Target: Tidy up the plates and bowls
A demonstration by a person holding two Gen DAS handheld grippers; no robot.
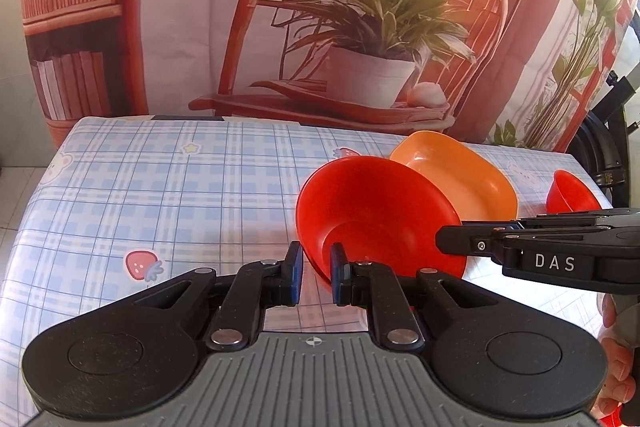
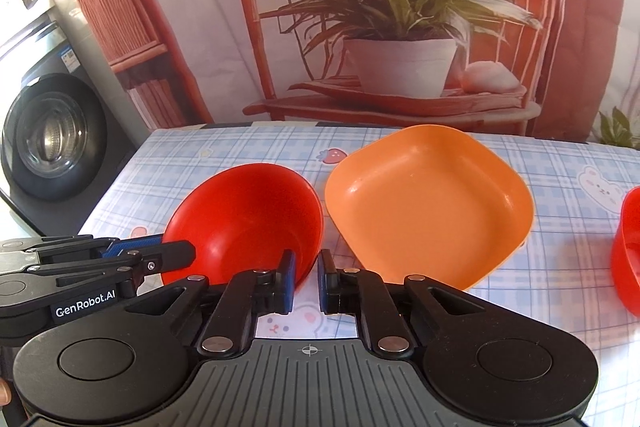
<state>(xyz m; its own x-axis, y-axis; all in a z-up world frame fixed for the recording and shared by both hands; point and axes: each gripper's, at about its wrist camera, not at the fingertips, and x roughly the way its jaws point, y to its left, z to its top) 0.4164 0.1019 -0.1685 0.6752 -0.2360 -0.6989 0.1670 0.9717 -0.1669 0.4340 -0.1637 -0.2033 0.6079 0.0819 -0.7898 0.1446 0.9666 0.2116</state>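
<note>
A round red bowl [image 1: 376, 211] [image 2: 248, 211] sits on the checked tablecloth, its opening tipped toward me. My left gripper [image 1: 317, 267] is shut on the bowl's near left rim, which runs between the blue pads. It shows from the side in the right wrist view as the left gripper [image 2: 180, 249]. My right gripper [image 2: 307, 277] is shut on the bowl's near right rim and reaches in from the right edge of the left wrist view as the right gripper [image 1: 444, 239]. An orange square plate [image 1: 460, 179] [image 2: 428, 203] lies just behind and right of the bowl.
A second red bowl [image 1: 572, 193] [image 2: 630, 247] stands at the table's right side. The tablecloth [image 1: 160, 187] stretches bare to the left. A printed backdrop [image 1: 360, 27] hangs behind the table. A washing machine [image 2: 52, 135] stands off the left edge. A hand [image 1: 616, 359] holds the right gripper.
</note>
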